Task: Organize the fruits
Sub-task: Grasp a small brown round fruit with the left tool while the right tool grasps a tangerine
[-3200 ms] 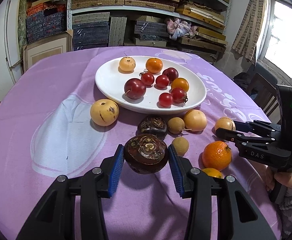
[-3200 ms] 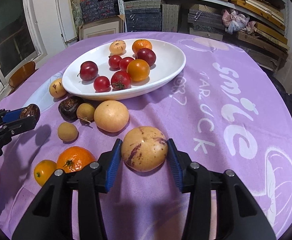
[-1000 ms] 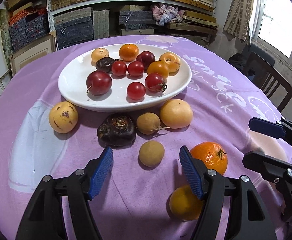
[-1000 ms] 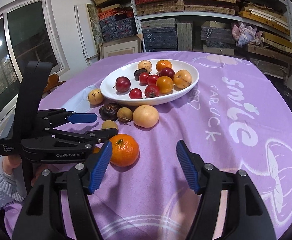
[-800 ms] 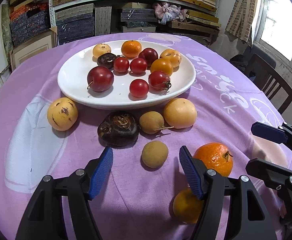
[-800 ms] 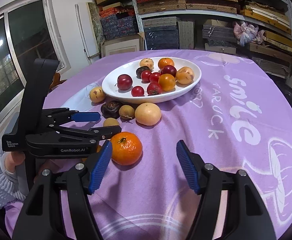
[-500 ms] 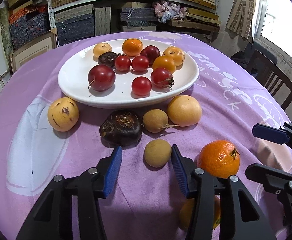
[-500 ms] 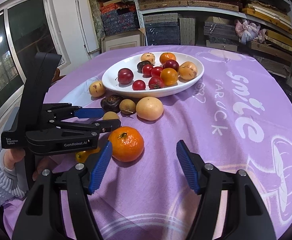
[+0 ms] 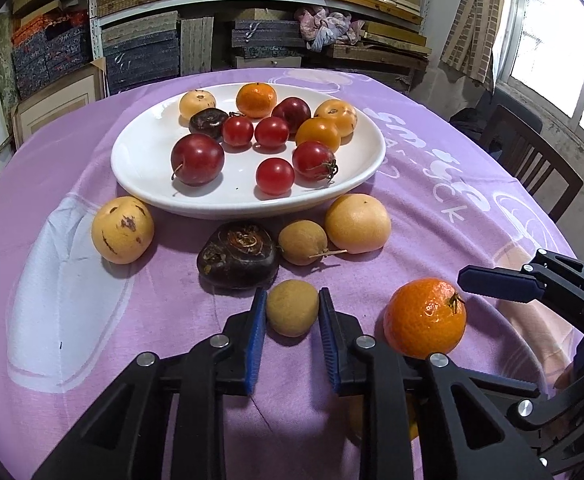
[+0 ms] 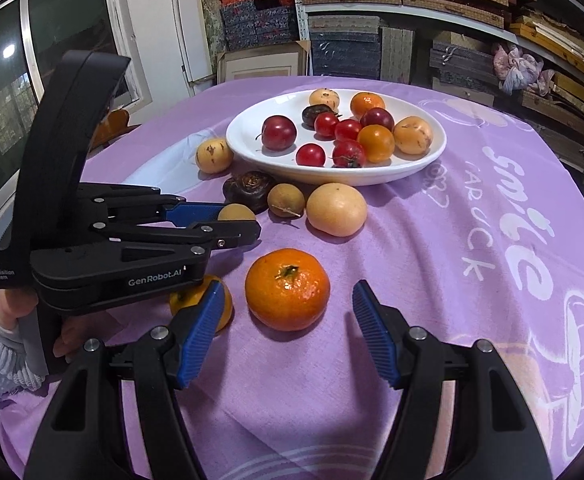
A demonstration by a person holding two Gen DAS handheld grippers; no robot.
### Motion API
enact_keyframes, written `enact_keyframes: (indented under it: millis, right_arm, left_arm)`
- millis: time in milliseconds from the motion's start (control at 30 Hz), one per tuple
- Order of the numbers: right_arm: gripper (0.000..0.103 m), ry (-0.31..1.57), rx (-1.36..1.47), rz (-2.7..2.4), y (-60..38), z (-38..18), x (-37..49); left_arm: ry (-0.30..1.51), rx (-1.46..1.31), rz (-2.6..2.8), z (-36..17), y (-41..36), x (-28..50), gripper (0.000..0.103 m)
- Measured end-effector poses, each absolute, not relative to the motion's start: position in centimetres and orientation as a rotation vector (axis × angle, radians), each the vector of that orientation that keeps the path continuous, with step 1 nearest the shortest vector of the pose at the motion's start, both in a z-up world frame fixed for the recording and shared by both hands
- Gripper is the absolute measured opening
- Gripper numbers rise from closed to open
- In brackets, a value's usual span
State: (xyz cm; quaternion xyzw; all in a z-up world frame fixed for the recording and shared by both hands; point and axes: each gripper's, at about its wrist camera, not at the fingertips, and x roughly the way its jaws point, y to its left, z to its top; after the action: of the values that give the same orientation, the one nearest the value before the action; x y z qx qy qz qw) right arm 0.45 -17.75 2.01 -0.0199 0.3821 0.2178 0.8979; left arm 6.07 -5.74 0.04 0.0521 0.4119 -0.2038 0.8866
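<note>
A white plate (image 9: 144, 160) (image 10: 411, 164) on the purple cloth holds several red, orange and yellow fruits. My left gripper (image 9: 292, 297) (image 10: 238, 222) is shut on a small round tan fruit (image 9: 292, 312) that rests on the cloth, with both blue pads against its sides. My right gripper (image 10: 287, 286) is open, and a tangerine (image 10: 288, 288) (image 9: 425, 318) lies between its fingertips with a gap on each side. One of its blue pads (image 9: 499, 282) shows at the right of the left wrist view.
A dark brown fruit (image 9: 238, 256), a stemmed tan fruit (image 9: 301, 242), a pale yellow fruit (image 9: 357, 222) and a spotted yellow fruit (image 9: 122, 230) lie before the plate. A small orange fruit (image 10: 222, 308) sits under the left gripper. A chair (image 9: 531, 168) stands right; shelves behind.
The left jaws have closed from wide open onto the small tan fruit. The right gripper has come nearer to the tangerine, still open.
</note>
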Motion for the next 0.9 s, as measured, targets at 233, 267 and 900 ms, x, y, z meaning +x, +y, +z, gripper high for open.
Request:
enact_keyframes:
  millis: [233, 267, 900]
  right_arm:
    - [0.065, 0.854, 0.020, 0.461, -18.2, 1.2, 2.2]
    - [0.060, 0.861, 0.024, 0.462, -18.2, 1.1, 2.3]
    - [0.046, 0.858, 0.022, 0.448, -19.6, 1.3, 0.0]
  left_arm:
    - [0.842, 0.098, -0.420, 0.5, -5.4, 5.9, 0.026]
    - [0.844, 0.097, -0.421, 0.5, -5.4, 5.9, 0.026]
    - [0.841, 0.157, -0.454, 0.4, -7.1, 4.1, 0.026]
